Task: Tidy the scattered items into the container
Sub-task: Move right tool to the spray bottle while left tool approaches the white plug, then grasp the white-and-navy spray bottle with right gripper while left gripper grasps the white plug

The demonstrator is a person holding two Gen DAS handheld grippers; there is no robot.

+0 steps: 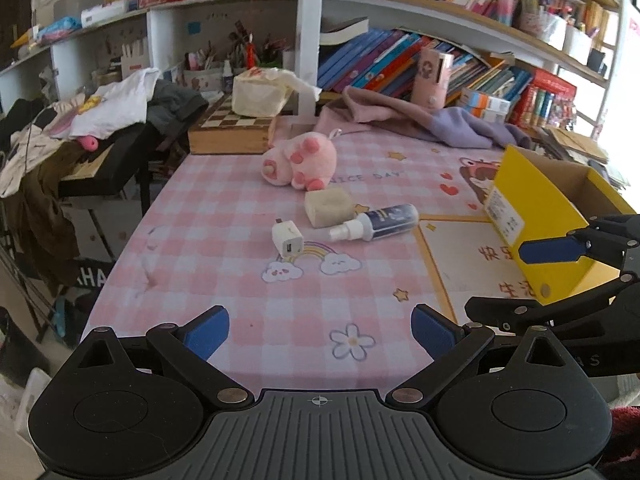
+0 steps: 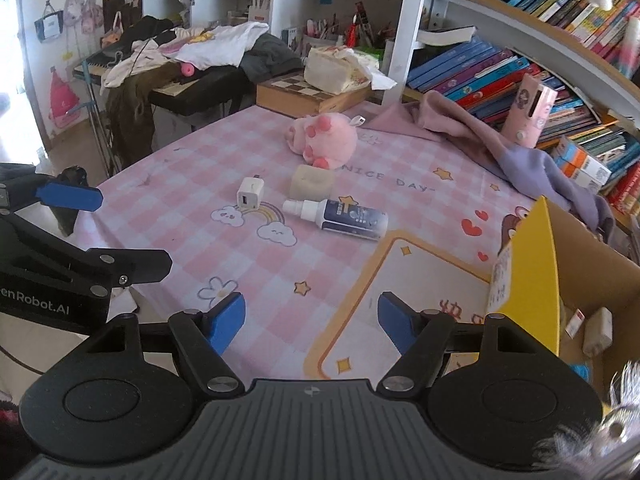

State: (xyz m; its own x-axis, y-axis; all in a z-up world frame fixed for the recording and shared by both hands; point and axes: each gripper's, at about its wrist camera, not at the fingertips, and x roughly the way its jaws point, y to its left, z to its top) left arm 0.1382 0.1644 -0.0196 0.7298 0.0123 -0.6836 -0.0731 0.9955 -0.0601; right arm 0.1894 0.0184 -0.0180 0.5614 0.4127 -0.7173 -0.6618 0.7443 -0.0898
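Note:
On the pink checked tablecloth lie a pink plush toy (image 1: 300,160) (image 2: 322,142), a beige foam block (image 1: 328,207) (image 2: 312,182), a white charger plug (image 1: 287,239) (image 2: 249,199) and a spray bottle (image 1: 376,222) (image 2: 340,218) on its side. A yellow cardboard box (image 1: 532,208) (image 2: 536,272) stands open at the right with a few small items inside. My left gripper (image 1: 320,332) is open and empty near the table's front edge. My right gripper (image 2: 312,320) is open and empty beside the box.
A wooden chessboard box (image 1: 230,128) with a tissue pack on it sits at the back. A purple-pink cloth (image 1: 420,118) lies at the back right before shelves of books. A pile of clothes (image 1: 100,112) covers a keyboard stand left of the table.

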